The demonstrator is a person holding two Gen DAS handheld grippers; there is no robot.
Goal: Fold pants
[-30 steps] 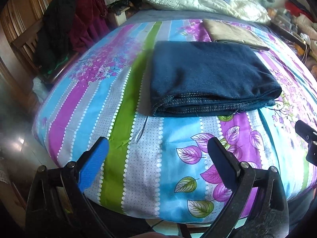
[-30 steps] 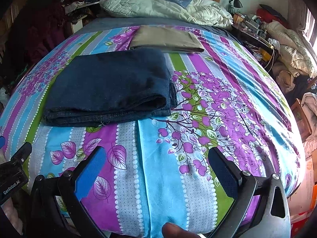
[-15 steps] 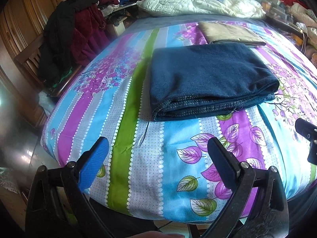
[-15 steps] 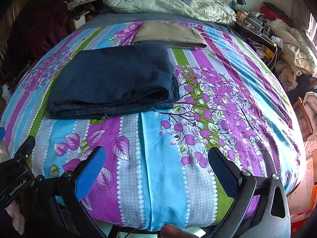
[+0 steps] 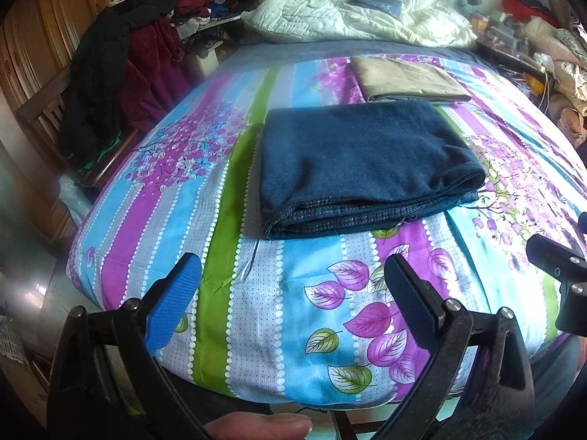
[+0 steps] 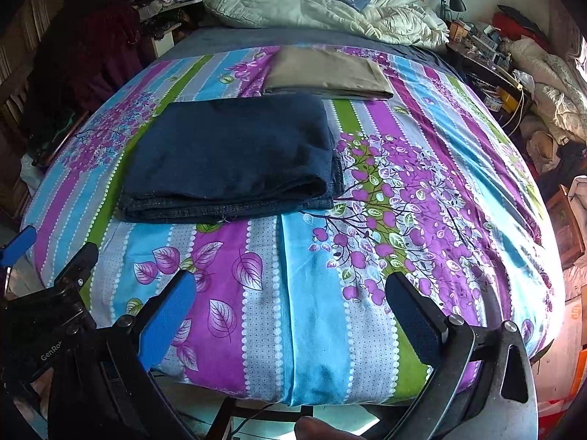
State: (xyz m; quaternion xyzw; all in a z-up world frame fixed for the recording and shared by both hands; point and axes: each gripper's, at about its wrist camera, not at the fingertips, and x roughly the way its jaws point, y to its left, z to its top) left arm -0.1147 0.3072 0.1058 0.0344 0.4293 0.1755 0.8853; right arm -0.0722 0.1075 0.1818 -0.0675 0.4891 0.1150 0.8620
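Dark blue jeans (image 5: 363,161) (image 6: 234,154) lie folded into a flat rectangle on the striped floral bedspread (image 5: 293,311) (image 6: 315,293). Behind them rests a folded tan pair of pants (image 5: 403,80) (image 6: 326,73). My left gripper (image 5: 290,293) stands open over the foot of the bed, well short of the jeans, holding nothing. My right gripper (image 6: 290,308) is likewise open and empty, near the bed's front edge and to the right of the jeans. Part of the other gripper shows at each view's side edge.
A white quilt (image 5: 359,22) (image 6: 323,11) is bunched at the wooden headboard. A chair heaped with dark and maroon clothes (image 5: 121,80) stands left of the bed. A cluttered side table with a lamp (image 6: 477,36) and piled bedding line the right.
Both grippers have drawn back and risen from the bed, so the jeans and tan pants look farther away. Both stay open; the clothes have not moved.
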